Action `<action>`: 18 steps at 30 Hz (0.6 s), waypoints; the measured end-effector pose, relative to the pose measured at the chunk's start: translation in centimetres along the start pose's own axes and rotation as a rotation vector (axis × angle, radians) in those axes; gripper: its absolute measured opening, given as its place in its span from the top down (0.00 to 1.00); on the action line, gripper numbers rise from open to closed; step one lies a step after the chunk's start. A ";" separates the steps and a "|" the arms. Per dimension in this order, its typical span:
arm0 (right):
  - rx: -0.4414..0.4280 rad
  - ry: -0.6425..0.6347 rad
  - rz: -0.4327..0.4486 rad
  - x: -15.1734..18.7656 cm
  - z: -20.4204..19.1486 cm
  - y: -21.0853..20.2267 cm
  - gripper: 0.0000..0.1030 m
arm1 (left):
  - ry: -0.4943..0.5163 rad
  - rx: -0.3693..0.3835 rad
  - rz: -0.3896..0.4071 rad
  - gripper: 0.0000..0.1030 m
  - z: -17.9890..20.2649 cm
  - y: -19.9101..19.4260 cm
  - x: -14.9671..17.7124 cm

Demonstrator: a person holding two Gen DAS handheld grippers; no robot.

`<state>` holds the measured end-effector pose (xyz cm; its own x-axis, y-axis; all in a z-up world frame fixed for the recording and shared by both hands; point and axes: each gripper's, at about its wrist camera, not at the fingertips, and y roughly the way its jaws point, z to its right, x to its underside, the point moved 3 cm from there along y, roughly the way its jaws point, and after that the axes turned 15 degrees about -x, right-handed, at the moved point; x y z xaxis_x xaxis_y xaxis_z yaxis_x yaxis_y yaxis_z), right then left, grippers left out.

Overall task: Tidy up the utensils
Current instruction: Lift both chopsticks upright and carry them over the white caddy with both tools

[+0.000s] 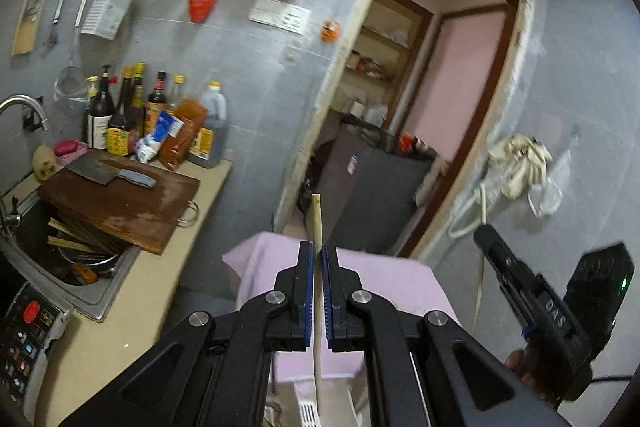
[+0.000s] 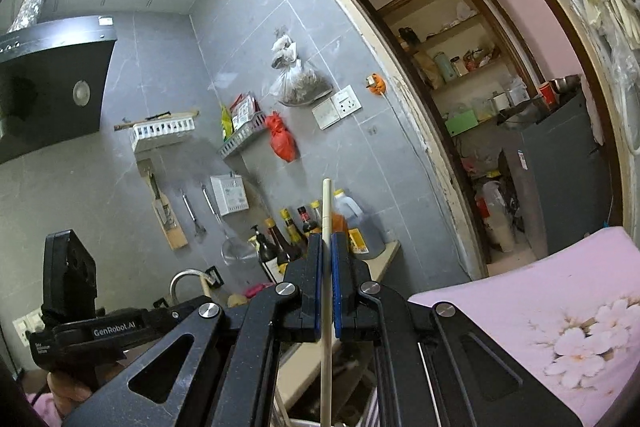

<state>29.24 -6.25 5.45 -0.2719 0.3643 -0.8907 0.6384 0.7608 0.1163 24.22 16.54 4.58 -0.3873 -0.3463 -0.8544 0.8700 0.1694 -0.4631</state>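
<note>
My left gripper (image 1: 318,251) is shut on a pale chopstick (image 1: 317,223) that stands upright between the blue pads and runs down past the bottom of the view. My right gripper (image 2: 327,241) is shut on a second pale chopstick (image 2: 327,203), also upright. Each gripper shows in the other's view: the right one in the left wrist view (image 1: 532,291), the left one in the right wrist view (image 2: 72,307). Several more chopsticks (image 1: 70,237) lie in the sink (image 1: 96,291) under a wooden cutting board (image 1: 120,203).
A cleaver (image 1: 110,173) lies on the board. Sauce bottles (image 1: 152,115) stand along the wall on the counter (image 1: 132,315). A pink cloth-covered appliance (image 1: 360,279) sits below the grippers. An open doorway (image 1: 420,107) leads to a small fridge (image 1: 372,203). A white rack (image 1: 308,411) shows below.
</note>
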 end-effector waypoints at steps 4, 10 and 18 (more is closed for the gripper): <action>0.021 0.016 0.022 1.3 0.7 0.4 0.96 | -0.001 -0.020 0.017 0.96 -0.8 0.7 -0.2; 0.073 0.053 0.063 3.6 2.0 0.2 0.96 | 0.024 -0.039 0.006 0.96 -1.3 1.7 2.1; 0.168 0.017 0.087 5.4 2.7 -0.1 0.96 | 0.026 -0.029 0.001 0.96 -2.0 1.1 3.6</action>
<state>29.66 -5.80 -0.53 -0.2216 0.4348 -0.8729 0.7711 0.6260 0.1161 23.14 17.31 0.54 -0.3949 -0.3226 -0.8602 0.8613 0.1960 -0.4688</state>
